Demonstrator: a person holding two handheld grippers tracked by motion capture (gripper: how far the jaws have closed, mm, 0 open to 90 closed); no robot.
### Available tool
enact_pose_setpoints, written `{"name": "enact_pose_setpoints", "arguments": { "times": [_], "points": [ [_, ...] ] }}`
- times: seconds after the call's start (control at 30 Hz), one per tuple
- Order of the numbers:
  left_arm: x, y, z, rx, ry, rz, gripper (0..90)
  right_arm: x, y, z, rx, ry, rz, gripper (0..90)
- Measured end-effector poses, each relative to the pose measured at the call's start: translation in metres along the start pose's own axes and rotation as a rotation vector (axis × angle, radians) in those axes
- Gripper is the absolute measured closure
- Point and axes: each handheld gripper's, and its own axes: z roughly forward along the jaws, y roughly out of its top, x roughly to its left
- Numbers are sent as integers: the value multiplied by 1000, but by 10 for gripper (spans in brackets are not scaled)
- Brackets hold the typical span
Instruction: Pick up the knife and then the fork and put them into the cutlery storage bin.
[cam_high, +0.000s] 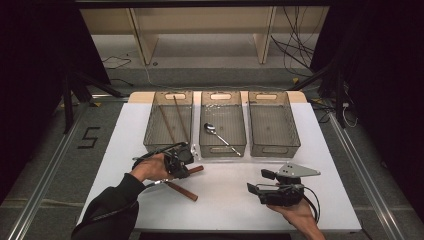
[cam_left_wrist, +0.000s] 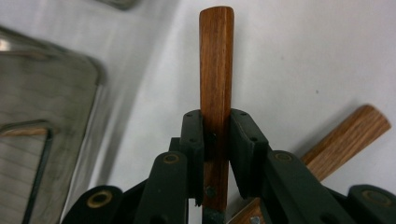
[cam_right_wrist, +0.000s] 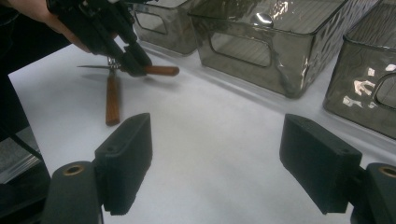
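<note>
My left gripper (cam_high: 186, 166) is shut on the wooden handle (cam_left_wrist: 216, 60) of a utensil on the white table, just in front of the left bin. In the left gripper view the handle stands straight up between the pads (cam_left_wrist: 194, 135). Its rounded end (cam_high: 197, 169) pokes out to the right. A second wooden-handled utensil (cam_high: 182, 191) lies crossed beneath it, its handle (cam_left_wrist: 345, 137) angled away. My right gripper (cam_high: 258, 181) rests at the front right, open, with bare table between its fingers (cam_right_wrist: 126, 154). In the right gripper view, the left gripper (cam_right_wrist: 133, 65) pinches the handle (cam_right_wrist: 161, 71), with the second handle (cam_right_wrist: 112, 100) below.
Three clear grey bins stand in a row at the back. The left bin (cam_high: 150, 125) holds chopsticks (cam_high: 179, 117), the middle bin (cam_high: 222, 150) a metal spoon (cam_high: 220, 136), and nothing lies in the right bin (cam_high: 275, 148). The table's front edge runs near both hands.
</note>
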Motion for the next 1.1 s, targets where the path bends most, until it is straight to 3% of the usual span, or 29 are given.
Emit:
{"name": "enact_pose_setpoints", "arguments": {
  "times": [0.2,0.43,0.57,0.7,0.93,1.1],
  "points": [
    [2,3,-14,-49,1,-46,761,0,0,0,-2,1,0,262],
    [-1,16,-35,-156,-17,-96,761,1,0,-1,-4,-1,2,262],
    [-3,28,-48,-218,-34,-106,761,1,0,-2,-4,0,2,262],
    [-4,41,-56,-249,-28,-104,761,1,0,-2,-6,1,1,262],
    [-5,67,-66,-320,-27,-106,761,0,0,-3,-14,0,2,261],
    [-1,84,-69,-373,-24,-131,761,1,0,-4,-15,1,2,260]
  ]
}}
